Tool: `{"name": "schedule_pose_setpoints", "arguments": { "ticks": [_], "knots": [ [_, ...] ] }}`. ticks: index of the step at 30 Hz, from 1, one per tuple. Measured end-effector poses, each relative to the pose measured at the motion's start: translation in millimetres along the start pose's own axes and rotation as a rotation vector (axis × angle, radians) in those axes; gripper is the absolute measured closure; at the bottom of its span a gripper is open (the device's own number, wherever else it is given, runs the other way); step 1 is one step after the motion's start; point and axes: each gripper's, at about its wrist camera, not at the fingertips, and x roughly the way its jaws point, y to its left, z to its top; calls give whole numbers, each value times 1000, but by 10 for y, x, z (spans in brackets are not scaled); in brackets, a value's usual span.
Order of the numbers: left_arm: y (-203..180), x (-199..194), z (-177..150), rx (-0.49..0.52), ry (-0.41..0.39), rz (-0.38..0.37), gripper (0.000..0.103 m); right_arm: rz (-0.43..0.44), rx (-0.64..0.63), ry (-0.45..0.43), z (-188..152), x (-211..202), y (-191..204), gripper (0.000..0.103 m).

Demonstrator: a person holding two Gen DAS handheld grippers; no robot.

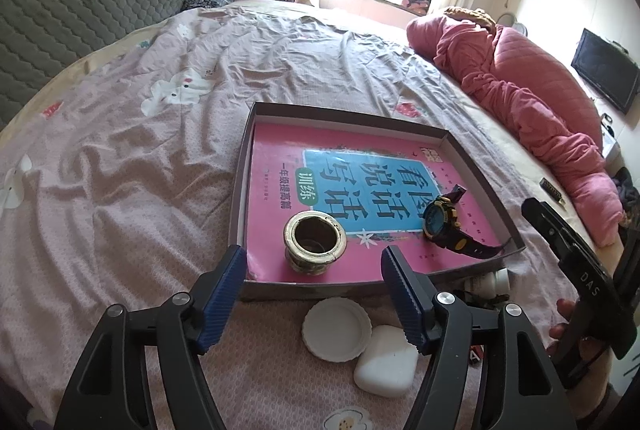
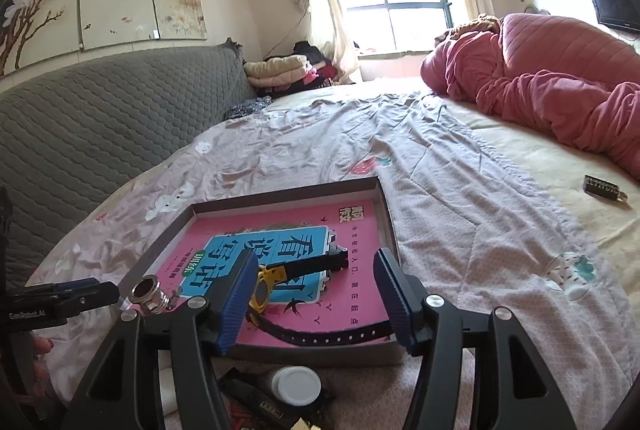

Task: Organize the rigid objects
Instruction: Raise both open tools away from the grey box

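Observation:
A shallow cardboard box (image 1: 244, 154) (image 2: 386, 214) lies on the bed with a pink book (image 1: 276, 150) (image 2: 352, 230) flat inside it. On the book stand a brass ring fitting (image 1: 315, 241) (image 2: 151, 295) and a black and yellow wristwatch (image 1: 444, 220) (image 2: 296, 272). My left gripper (image 1: 314, 266) is open just in front of the brass fitting, pads clear of it. My right gripper (image 2: 316, 270) is open over the watch, not touching it. Its left finger hides part of the watch face.
In front of the box lie a white round lid (image 1: 336, 329), a white soap-like block (image 1: 386, 360), a small white bottle (image 2: 294, 384) (image 1: 490, 280) and dark packets (image 2: 260, 396). A small dark object (image 2: 600, 186) lies far right. A pink quilt (image 1: 520, 94) is heaped at the right.

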Motion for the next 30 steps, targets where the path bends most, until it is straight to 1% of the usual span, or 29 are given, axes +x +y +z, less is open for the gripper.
{"name": "schedule_pose_setpoints", "arguments": {
  "ticks": [8, 18, 23, 30],
  "knots": [
    [19, -85, -110, -8, 5, -9, 31, -23, 1, -14, -42, -201, 25, 43],
    [-20, -202, -241, 2, 16, -21, 31, -21, 1, 25, -147, -344, 95, 43],
    [-132, -252, -334, 42, 27, -29, 30, -6, -19, 53, -227, -453, 176, 42],
    [-217, -302, -437, 61, 41, -32, 30, 1, -30, 85, -312, -537, 242, 42]
  ]
}}
